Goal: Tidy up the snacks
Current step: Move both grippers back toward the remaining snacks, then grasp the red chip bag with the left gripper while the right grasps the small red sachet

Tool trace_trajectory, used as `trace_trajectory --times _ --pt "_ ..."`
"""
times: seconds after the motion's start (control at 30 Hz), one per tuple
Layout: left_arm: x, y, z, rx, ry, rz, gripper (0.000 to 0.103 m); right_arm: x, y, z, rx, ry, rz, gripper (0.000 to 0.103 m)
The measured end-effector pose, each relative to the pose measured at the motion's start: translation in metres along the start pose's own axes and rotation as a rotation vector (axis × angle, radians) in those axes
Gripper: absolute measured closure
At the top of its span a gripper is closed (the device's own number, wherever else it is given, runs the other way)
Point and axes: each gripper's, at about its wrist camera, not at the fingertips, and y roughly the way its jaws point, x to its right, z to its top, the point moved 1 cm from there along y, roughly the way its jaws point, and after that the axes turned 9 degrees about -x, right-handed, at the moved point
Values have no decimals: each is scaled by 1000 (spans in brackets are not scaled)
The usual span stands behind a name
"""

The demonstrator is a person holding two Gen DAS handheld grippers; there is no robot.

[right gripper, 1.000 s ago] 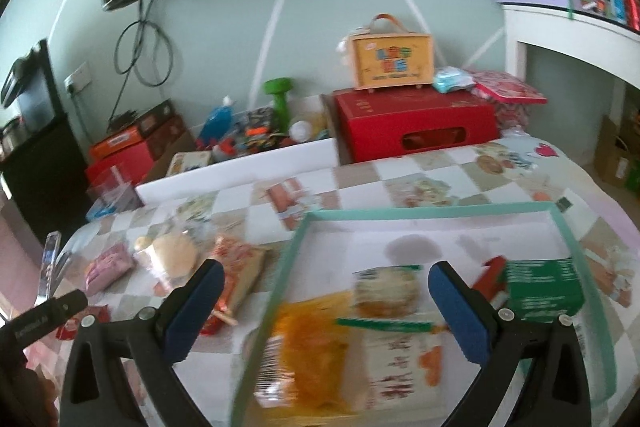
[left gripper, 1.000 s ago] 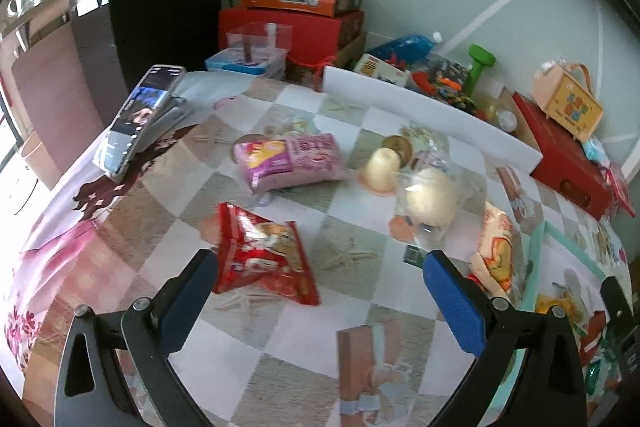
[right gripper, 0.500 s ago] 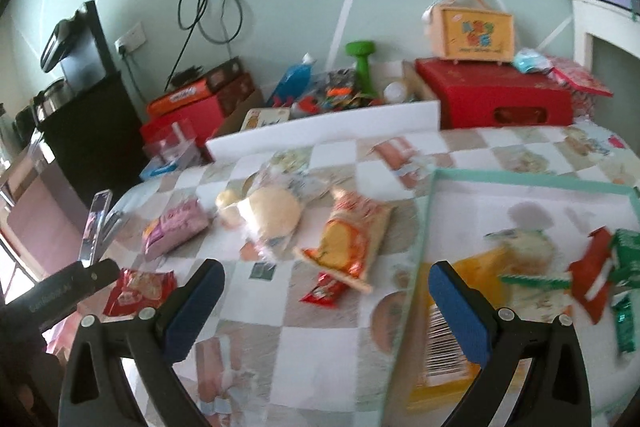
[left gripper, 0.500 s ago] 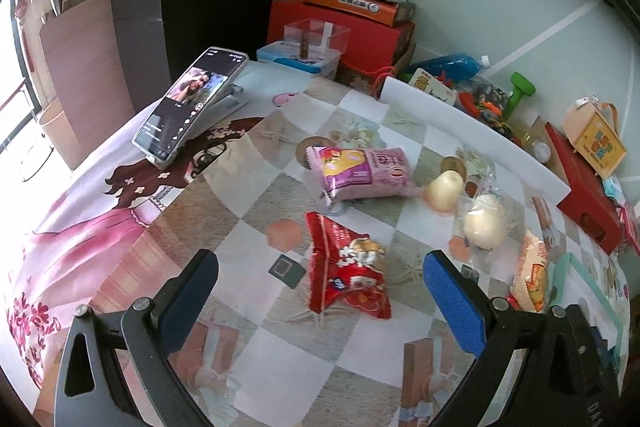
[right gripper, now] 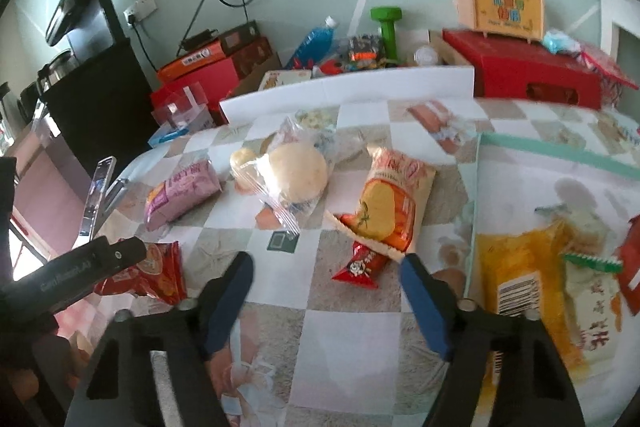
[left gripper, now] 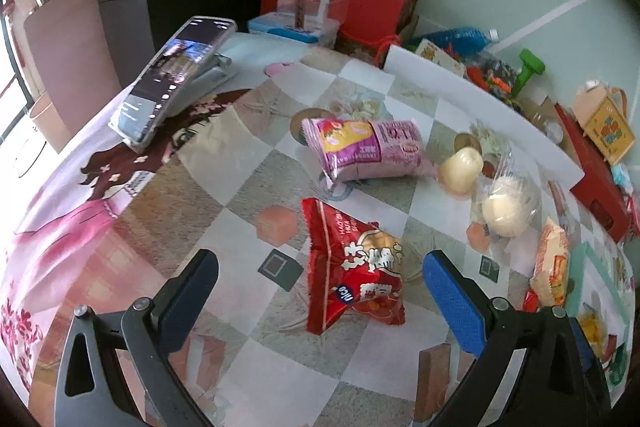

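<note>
My left gripper is open and low over the checked tablecloth, with a red snack bag lying between its blue fingers, untouched. My right gripper has its jaws closing; a small red packet lies between them, and the pads are clear of it. An orange bread bag lies just beyond it. Farther back are a wrapped bun, a cream-coloured cup and a pink bag. The teal-rimmed tray on the right holds several snacks, among them a yellow bag.
A phone on a stand leans at the table's left. A white board borders the far edge. Behind it are red boxes, a green dumbbell and a black cabinet.
The right gripper swung left from over the tray to the table and narrowed its jaws around the small red packet. The left gripper moved lower and closer over the red bag.
</note>
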Motion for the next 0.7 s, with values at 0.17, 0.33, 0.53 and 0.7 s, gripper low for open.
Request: trace_trajectory --times 0.17,0.33,0.53,0.7 --pt "7 12 3 -21 32 20 1 8 13 0 -44 37 1 47" --pt "9 20 6 -38 39 26 1 10 19 0 -56 35 -35 57" --pt "10 28 8 -55 50 56 1 10 23 1 -56 27 -82 64" --pt "13 33 7 -71 66 67 4 6 26 1 -63 -5 -115 64"
